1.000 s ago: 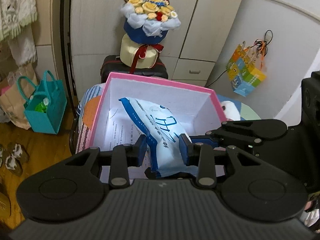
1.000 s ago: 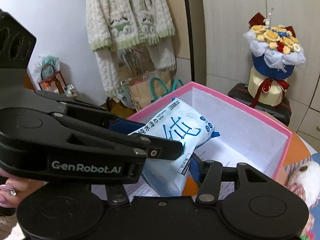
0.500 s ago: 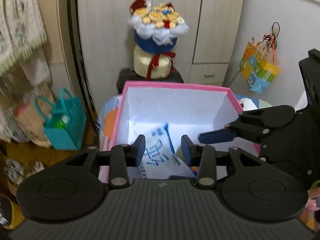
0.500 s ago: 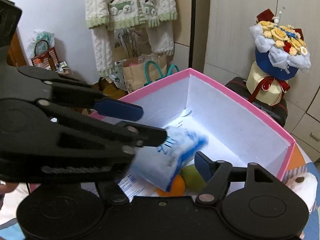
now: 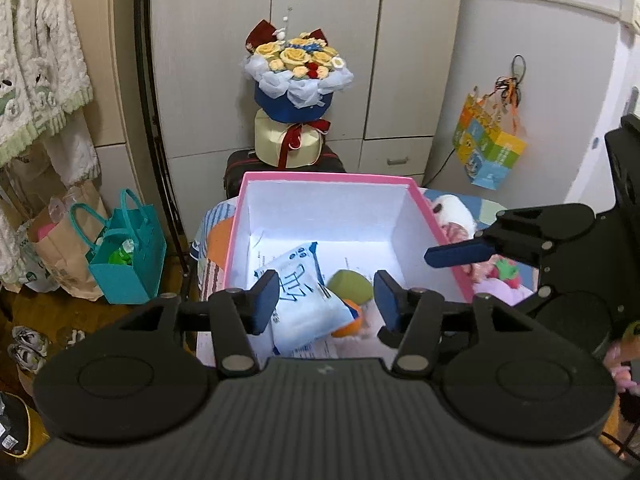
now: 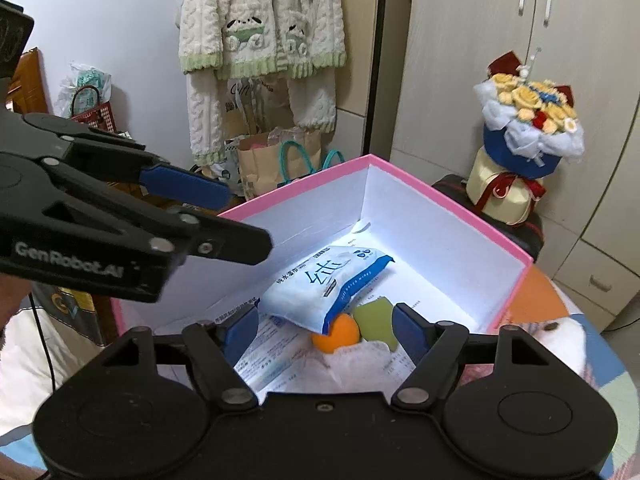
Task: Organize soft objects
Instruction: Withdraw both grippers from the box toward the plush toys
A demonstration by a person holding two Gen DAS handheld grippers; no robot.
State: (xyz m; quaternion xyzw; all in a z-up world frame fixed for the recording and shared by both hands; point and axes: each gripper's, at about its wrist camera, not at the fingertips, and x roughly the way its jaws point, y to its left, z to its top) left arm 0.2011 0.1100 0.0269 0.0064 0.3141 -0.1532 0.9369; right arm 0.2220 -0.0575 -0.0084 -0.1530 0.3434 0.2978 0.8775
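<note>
Wet-wipe pack (image 6: 326, 284) lying tilted inside pink box (image 5: 434, 224), propped on orange and green soft toy (image 6: 360, 326). Left gripper (image 5: 326, 298) and right gripper (image 6: 322, 330) both spread wide above, gripping nothing

A second ago my left gripper (image 5: 326, 300) held the wipes pack (image 6: 328, 284) over the box (image 5: 332, 178). I've let go; my fingers are spread, and the pack now lies on the box floor, leaning on the orange and green toys (image 6: 356, 326).
</note>
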